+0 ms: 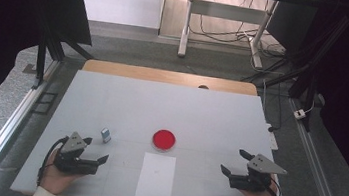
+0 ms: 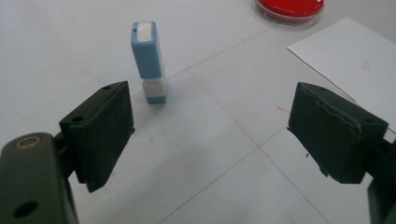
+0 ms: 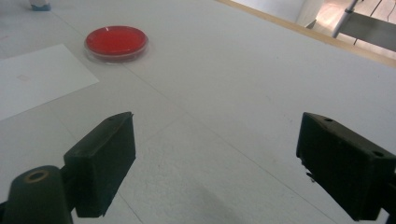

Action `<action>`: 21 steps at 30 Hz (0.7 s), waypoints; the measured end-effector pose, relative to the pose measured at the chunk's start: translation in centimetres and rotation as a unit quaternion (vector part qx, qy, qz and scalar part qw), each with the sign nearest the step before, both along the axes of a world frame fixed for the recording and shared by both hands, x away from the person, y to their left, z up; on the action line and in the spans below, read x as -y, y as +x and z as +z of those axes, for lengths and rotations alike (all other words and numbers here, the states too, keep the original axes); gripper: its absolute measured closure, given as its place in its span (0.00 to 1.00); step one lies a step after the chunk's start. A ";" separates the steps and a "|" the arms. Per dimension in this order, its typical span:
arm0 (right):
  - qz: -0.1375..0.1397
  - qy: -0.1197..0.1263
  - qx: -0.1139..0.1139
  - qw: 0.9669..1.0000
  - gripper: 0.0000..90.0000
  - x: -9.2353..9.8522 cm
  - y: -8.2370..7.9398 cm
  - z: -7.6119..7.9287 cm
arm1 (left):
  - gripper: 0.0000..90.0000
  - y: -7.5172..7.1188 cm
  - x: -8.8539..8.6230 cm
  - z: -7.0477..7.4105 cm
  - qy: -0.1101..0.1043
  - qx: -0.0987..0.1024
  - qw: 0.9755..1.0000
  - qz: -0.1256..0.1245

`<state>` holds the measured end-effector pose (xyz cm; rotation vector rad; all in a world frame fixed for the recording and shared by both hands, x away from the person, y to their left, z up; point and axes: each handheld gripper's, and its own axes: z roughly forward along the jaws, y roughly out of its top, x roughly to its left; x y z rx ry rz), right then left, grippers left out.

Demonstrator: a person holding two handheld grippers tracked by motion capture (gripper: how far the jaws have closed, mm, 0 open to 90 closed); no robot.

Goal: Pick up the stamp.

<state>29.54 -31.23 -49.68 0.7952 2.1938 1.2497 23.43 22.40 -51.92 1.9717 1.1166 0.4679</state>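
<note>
Jaws of the left gripper (image 2: pixel 210 135) stand spread and empty; the blue-and-white stamp (image 2: pixel 149 60) stands upright (long axis vertical) just ahead, slightly left, much nearer than the right gripper (image 1: pixel 241 164), also spread.

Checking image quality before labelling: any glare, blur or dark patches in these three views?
High view: even light on the white table, black, unlit surroundings at both sides, soft overall. Left gripper view: blue and white stamp fairly sharp, near black jaws soft, faint shadow under them. Right gripper view: mild glare on the red dish, far table edge washed out, jaws slightly blurred.
</note>
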 end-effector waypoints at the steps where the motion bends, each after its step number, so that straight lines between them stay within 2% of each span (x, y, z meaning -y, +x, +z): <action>1: 0.000 0.000 0.000 1.000 0.14 0.0 0.0 0.0 | 0.16 0.0 0.0 0.0 0.000 0.000 1.000 0.000; 4: 0.001 0.009 -0.010 1.000 0.18 0.0 0.1 -0.2 | 0.16 0.1 -0.2 0.0 -0.006 0.003 1.000 0.006; 7: -0.001 0.014 -0.018 1.000 0.19 0.0 0.2 -0.4 | 0.16 0.0 -0.3 0.0 -0.003 0.007 1.000 0.000; 21: 0.000 0.000 -0.005 1.000 0.24 -0.6 0.2 -0.4 | 0.17 -0.1 -0.2 0.1 0.000 0.007 1.000 -0.007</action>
